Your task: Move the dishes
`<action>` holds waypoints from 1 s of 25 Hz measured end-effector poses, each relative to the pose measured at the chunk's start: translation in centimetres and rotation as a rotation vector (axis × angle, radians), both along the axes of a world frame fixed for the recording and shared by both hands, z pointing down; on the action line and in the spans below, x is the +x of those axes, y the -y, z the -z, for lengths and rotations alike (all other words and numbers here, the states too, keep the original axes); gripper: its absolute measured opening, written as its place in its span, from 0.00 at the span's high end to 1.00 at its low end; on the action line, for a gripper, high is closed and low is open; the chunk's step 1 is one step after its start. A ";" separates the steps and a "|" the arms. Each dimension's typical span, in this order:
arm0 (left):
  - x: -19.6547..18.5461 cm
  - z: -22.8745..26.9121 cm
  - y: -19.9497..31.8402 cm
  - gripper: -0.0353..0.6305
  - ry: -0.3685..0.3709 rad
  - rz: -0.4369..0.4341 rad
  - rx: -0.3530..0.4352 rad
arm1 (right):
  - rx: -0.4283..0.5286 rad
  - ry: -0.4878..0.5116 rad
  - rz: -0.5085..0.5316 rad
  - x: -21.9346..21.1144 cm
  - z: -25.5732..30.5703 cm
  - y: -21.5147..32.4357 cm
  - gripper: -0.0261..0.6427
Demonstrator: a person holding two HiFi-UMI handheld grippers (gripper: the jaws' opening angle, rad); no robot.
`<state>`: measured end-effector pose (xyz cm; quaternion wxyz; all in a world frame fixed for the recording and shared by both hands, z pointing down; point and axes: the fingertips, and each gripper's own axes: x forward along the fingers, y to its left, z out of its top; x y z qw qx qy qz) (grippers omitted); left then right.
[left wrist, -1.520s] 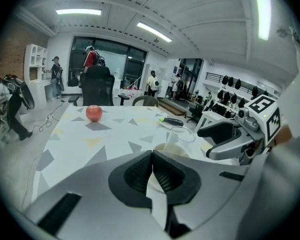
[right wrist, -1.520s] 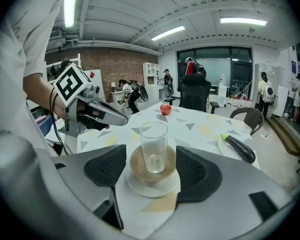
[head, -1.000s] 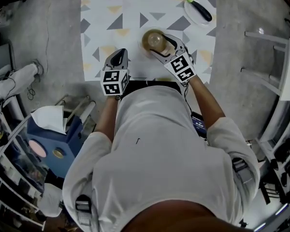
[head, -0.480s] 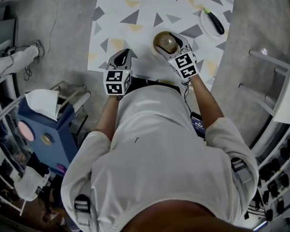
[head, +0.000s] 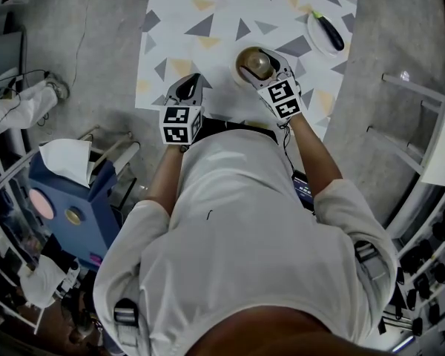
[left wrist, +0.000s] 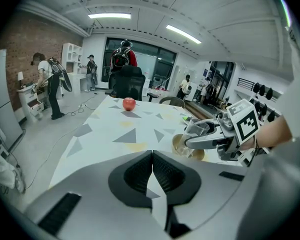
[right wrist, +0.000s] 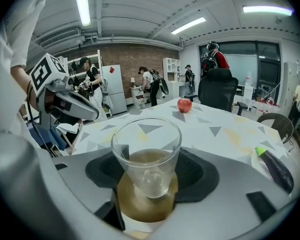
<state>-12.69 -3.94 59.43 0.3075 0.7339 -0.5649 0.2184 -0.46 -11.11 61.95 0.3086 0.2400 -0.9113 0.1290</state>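
Note:
A clear drinking glass (right wrist: 147, 156) stands upright between the jaws of my right gripper (right wrist: 149, 179), which is shut on it. Below the glass lies a round brown saucer (right wrist: 135, 204) on the patterned table (head: 230, 21). In the head view the glass (head: 256, 65) and saucer sit near the table's front edge, with the right gripper (head: 265, 71) around them. My left gripper (head: 187, 89) hovers at the front edge to the left; its jaws are pressed together with nothing between them (left wrist: 152, 171). The left gripper view shows the glass (left wrist: 187, 136) in the right gripper.
A white plate with an eggplant (head: 328, 30) lies at the table's right side, eggplant (right wrist: 275, 169) also to my right. A red apple (left wrist: 129, 103) sits far across the table. People and an office chair (left wrist: 127, 84) stand beyond. Blue box (head: 67, 199) on the floor left.
Between a second ago and half a second ago the head view shifted. Since then both grippers and the glass have stayed where they were.

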 end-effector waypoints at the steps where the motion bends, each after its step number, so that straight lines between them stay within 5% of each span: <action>1: 0.1 0.0 0.0 0.92 -0.001 -0.004 0.001 | 0.001 0.001 -0.009 0.0 0.0 0.1 0.54; 25: 5.7 2.8 4.3 0.92 -0.037 -0.260 0.099 | 0.141 0.075 -0.239 3.4 9.2 1.4 0.54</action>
